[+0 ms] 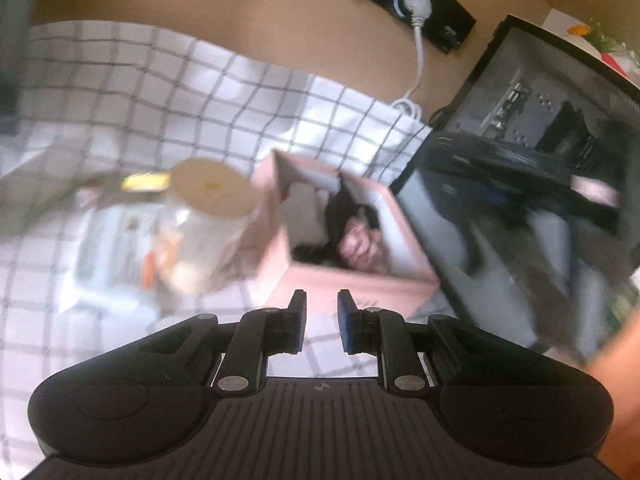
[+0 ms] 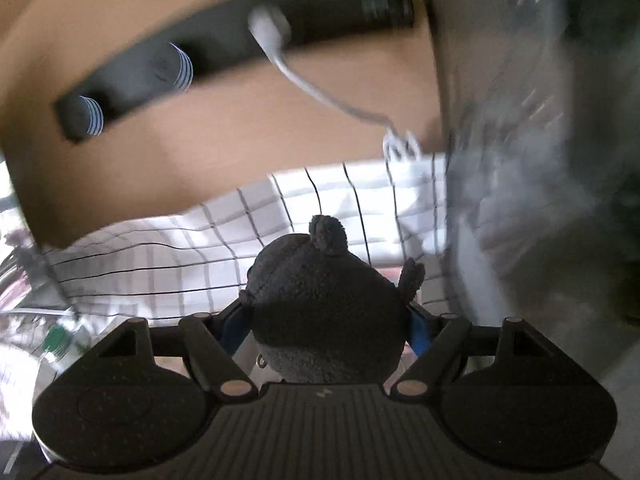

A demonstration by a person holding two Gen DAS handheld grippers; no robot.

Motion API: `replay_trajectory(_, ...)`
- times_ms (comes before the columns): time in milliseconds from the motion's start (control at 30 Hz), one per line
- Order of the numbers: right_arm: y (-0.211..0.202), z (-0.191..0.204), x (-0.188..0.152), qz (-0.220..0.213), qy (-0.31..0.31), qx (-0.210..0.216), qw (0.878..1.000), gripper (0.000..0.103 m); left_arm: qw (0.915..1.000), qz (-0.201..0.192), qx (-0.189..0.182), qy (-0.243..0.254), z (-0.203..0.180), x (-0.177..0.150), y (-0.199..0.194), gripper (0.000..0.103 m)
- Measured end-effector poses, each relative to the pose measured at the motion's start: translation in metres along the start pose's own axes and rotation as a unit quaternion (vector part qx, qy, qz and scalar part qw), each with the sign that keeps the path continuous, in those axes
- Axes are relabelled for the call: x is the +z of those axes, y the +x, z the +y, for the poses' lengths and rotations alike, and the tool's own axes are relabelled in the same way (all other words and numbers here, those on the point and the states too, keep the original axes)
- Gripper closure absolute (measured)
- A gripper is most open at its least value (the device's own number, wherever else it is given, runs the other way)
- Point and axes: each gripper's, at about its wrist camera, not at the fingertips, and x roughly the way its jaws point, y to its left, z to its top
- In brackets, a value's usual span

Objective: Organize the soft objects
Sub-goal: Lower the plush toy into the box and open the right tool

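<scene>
In the right wrist view my right gripper [image 2: 328, 316] is shut on a dark fuzzy plush toy [image 2: 320, 280] with small round ears. Its blue pads [image 2: 418, 334] press the toy's sides, above the checked cloth [image 2: 160, 264]. In the left wrist view my left gripper [image 1: 322, 300] is empty, its fingers a narrow gap apart. It hovers just in front of an open pink box [image 1: 360, 290]. Inside the box lies another dark soft toy [image 1: 356, 244] with a lighter patch, blurred.
A clear jar with a beige lid [image 1: 212, 194] stands left of the box, blurred packets [image 1: 116, 248] beside it. A black computer case [image 1: 520, 200] stands close on the right. A black power strip [image 1: 416, 4] with a white plug hangs on the tan wall. A hand [image 1: 616, 384] shows at the right edge.
</scene>
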Motion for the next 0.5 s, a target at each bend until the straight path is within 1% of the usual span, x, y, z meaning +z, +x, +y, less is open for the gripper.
replay_trajectory(100,0.062,0.0,-0.006,0.064,0.016,-0.027,0.997,0.026,0.9991,-0.011,0.028,-0.03,0.018,-0.01,-0.023,0.084)
replay_trajectory(167,0.096,0.002,-0.022,0.112,0.006,-0.053,0.992,0.026,0.9968,-0.025,0.051,-0.056,0.034,-0.016,-0.041,0.084)
replay_trajectory(200,0.105,0.003,-0.031,0.126,-0.003,-0.062,0.99,0.026,0.9954,-0.03,0.061,-0.067,0.041,-0.018,-0.049,0.084)
replay_trajectory(233,0.111,0.005,-0.04,0.132,-0.016,-0.07,0.989,0.026,0.9937,-0.035,0.072,-0.079,0.048,-0.021,-0.055,0.084)
replay_trajectory(267,0.112,0.01,-0.045,0.123,-0.042,-0.082,0.988,0.027,0.9918,-0.038,0.081,-0.091,0.055,-0.025,-0.062,0.084)
replay_trajectory(333,0.114,0.017,-0.051,0.127,-0.075,-0.091,0.985,0.028,0.9885,-0.037,0.095,-0.112,0.067,-0.031,-0.069,0.084)
replay_trajectory(400,0.113,0.018,-0.052,0.129,-0.08,-0.091,0.984,0.028,0.9866,-0.031,0.102,-0.124,0.074,-0.037,-0.071,0.084)
replay_trajectory(500,0.107,0.015,-0.051,0.136,-0.079,-0.083,0.984,0.026,0.9869,-0.019,0.102,-0.123,0.075,-0.042,-0.069,0.084)
